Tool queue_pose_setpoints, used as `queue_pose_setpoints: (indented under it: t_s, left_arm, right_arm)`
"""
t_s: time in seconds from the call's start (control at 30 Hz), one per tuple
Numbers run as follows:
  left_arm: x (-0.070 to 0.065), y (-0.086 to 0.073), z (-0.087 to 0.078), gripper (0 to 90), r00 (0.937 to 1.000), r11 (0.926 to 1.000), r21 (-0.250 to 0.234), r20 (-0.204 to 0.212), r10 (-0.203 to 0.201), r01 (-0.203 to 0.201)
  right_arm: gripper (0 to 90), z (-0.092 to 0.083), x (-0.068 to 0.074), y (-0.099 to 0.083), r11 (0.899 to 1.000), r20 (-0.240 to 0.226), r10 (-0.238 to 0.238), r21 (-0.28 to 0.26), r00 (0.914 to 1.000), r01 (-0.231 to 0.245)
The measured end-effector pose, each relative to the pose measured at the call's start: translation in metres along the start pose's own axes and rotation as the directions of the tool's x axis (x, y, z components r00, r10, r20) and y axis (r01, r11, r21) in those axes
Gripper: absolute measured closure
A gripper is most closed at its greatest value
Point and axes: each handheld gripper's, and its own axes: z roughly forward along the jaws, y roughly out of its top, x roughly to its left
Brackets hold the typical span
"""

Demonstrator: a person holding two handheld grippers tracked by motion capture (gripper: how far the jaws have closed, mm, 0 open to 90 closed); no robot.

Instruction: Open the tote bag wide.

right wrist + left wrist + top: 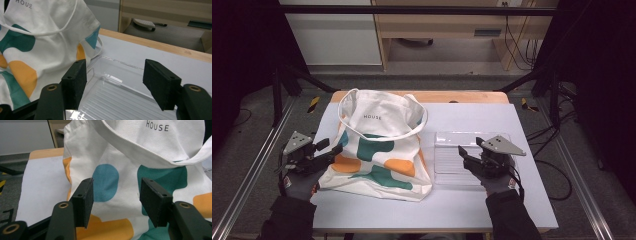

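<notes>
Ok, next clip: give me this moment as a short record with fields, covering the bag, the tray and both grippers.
surface: table, pale top with a wooden far edge
bag: tote bag, white with green, orange and blue shapes, printed HOUSE, lying flat, handle looped across it
tray: clear tray, ribbed floor, nothing inside, just right of the bag
left gripper: left gripper, jaws apart, nothing between them, at the bag's left edge
right gripper: right gripper, jaws apart, nothing gripped, over the tray
</notes>
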Motion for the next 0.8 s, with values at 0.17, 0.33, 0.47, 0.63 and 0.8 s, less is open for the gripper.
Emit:
queue_pose_setpoints:
  t_s: [0.17, 0.33, 0.47, 0.63, 0.8]
  left_arm:
    - [-0.004, 0.004, 0.012, 45.7, 0.9998, 0.9998, 0.012, -0.01, 0.017, -0.017]
    - [-0.003, 0.006, 0.027, 49.5, 0.9993, 0.9989, 0.042, -0.03, 0.023, -0.022]
    - [-0.001, 0.001, 0.038, 55.9, 0.9996, 0.9967, 0.081, -0.024, 0.012, -0.01]
    - [0.0, -0.004, 0.042, 69.7, 0.9986, 0.9949, 0.098, -0.046, 0.026, -0.021]
    - [0.002, -0.007, 0.045, 80.4, 0.9971, 0.9915, 0.127, -0.067, 0.035, -0.027]
  right_arm:
    - [37.1, 0.006, 0.009, 0.001, 1.0, -0.02, -0.008, 0.005, 0.9998, 0.008]
    - [37.8, 0.011, 0.014, 0.0, 1.0, -0.033, -0.016, 0.013, 0.9993, 0.016]
    - [38.3, 0.014, 0.017, 0.0, 1.0, -0.036, -0.022, 0.019, 0.9991, 0.022]
    - [37.9, 0.02, 0.022, -0.002, 0.999, -0.047, -0.03, 0.029, 0.9984, 0.032]
    - [37.7, 0.024, 0.027, -0.002, 0.999, -0.059, -0.039, 0.034, 0.9975, 0.041]
